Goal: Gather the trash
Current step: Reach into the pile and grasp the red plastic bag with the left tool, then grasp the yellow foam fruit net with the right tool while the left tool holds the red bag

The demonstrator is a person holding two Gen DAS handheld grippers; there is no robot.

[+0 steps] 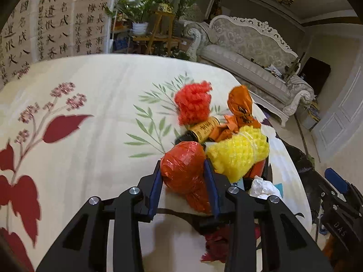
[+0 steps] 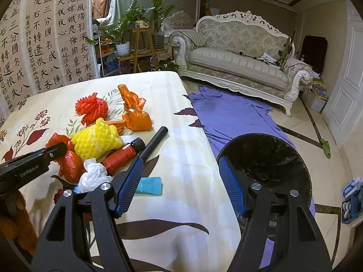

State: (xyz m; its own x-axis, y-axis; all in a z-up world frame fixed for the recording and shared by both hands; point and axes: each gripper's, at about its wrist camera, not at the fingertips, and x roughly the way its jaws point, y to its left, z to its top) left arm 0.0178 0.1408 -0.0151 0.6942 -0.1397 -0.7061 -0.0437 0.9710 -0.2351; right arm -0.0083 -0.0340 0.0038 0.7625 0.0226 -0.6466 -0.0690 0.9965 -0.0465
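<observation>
Left claw (image 1: 183,170) clamps red plastic bag (image 1: 185,172); black bin (image 2: 267,158) interior dark, contents unclear.

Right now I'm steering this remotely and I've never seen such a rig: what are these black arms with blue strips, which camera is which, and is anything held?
They are two hand-held grippers; a person carries one in each hand. Each picture comes from a camera on one gripper, looking along its blue-padded fingers.

In the left wrist view, the left gripper has its fingers against both sides of a crumpled red plastic bag, gripping it.

In the right wrist view, the right gripper stands open, holding nothing, above the table edge beside a black bin on the floor.

On the flowered tablecloth lie a yellow foam net, a red foam net, an orange bag, white tissue and a red bottle.
</observation>
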